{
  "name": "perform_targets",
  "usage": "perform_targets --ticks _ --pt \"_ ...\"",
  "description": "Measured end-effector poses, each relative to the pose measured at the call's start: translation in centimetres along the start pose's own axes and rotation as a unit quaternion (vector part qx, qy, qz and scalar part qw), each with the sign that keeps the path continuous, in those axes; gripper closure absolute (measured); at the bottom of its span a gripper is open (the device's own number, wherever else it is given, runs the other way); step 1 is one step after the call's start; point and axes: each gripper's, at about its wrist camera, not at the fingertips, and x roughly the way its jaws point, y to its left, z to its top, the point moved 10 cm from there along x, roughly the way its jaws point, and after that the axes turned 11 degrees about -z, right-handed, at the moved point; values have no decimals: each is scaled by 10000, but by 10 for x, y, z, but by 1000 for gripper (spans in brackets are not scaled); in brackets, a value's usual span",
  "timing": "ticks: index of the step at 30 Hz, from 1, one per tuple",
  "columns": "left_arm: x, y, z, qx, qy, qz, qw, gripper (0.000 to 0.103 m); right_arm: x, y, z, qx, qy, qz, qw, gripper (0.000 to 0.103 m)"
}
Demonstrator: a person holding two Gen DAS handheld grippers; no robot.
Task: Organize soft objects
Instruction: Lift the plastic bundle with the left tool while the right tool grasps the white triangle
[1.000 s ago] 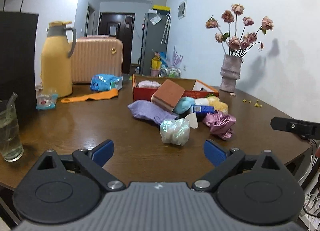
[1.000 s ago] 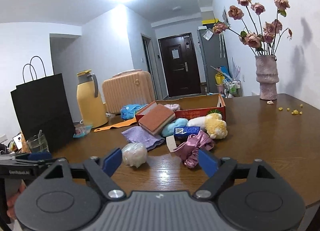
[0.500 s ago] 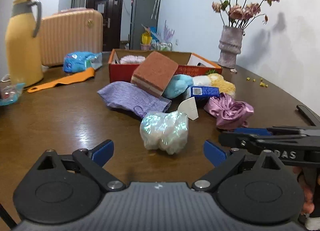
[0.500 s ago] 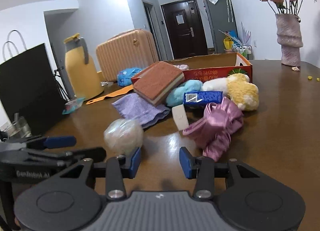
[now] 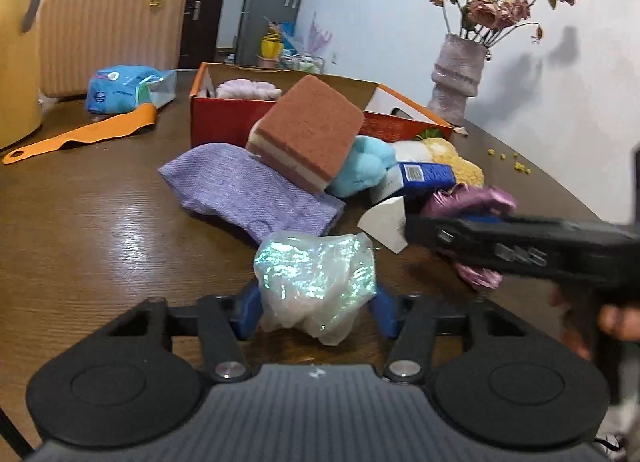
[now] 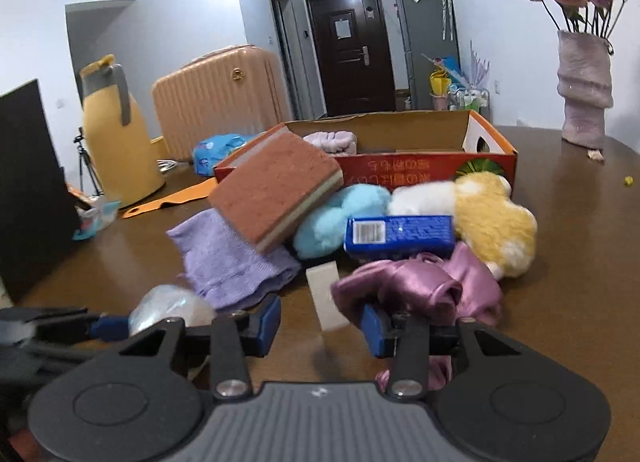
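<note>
1. Two claws work at the near edge of a heap of soft things on the brown surface point(image 5: 80, 229), in front of an orange-red cardboard box point(image 6: 492, 149) (presumably where the things are to go).
2. Left claw point(image 5: 316, 312): its jaws have just been closing, and the iridescent crinkly bundle point(image 5: 316, 278) sits between the blue pads, which look to touch it on both sides. I judge this a grasp just being taken; the bundle rests on the surface.
3. Right claw point(image 6: 320, 322): half-closed, with a small white wedge point(image 6: 326, 294) standing in the gap and the pink satin scrunchie point(image 6: 404, 290) lying against and over its right finger. I cannot see either pad pressing on anything, so I read it as not gripping.
4. Next move, as I judge it: lift the bundle clear and carry it over the purple cloth point(image 5: 244, 189) and sponge block point(image 5: 312, 129) to the box; the right claw must settle on the scrunchie.
5. Hard to make out: the bundle's underside, the box's inside apart from one pale fluffy item point(image 6: 332, 141), and the motion-blurred right claw in the left view.
</note>
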Motion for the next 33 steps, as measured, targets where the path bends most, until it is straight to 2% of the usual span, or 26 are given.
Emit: perform_targets --ticks 5,7,8,11,19,22,25,29,30,33 --pt "-4 2 1 -60 -35 -22 10000 52 26 4 9 -58 21 -109 9999 62" --pt "-7 3 0 -91 -47 13 9999 52 29 9 9 -152 54 -67 9998 70" --pt "-8 4 -1 -105 -54 25 9999 52 28 12 8 -207 72 0 9998 81" --pt "-15 1 -1 -99 -96 80 9999 54 13 20 4 -383 45 111 9992 85" --pt "-41 -18 -13 -15 -176 132 9998 55 -77 29 -15 -467 -261 737 9958 86" --pt "-46 -30 -24 3 -113 103 9999 55 -100 19 -31 -489 -158 717 9961 86" --pt "-46 -43 -34 36 -49 71 10000 52 -106 2 -49 -358 38 567 9977 86" --pt "-42 -55 -45 186 40 80 9998 44 -103 -17 -63 290 287 810 9959 82" --pt "-42 -56 -45 209 43 93 9997 38 -98 -24 -64 456 314 700 9960 81" --pt "-44 -58 -44 266 9 149 9995 36 -90 -42 -63 739 236 380 9963 75"
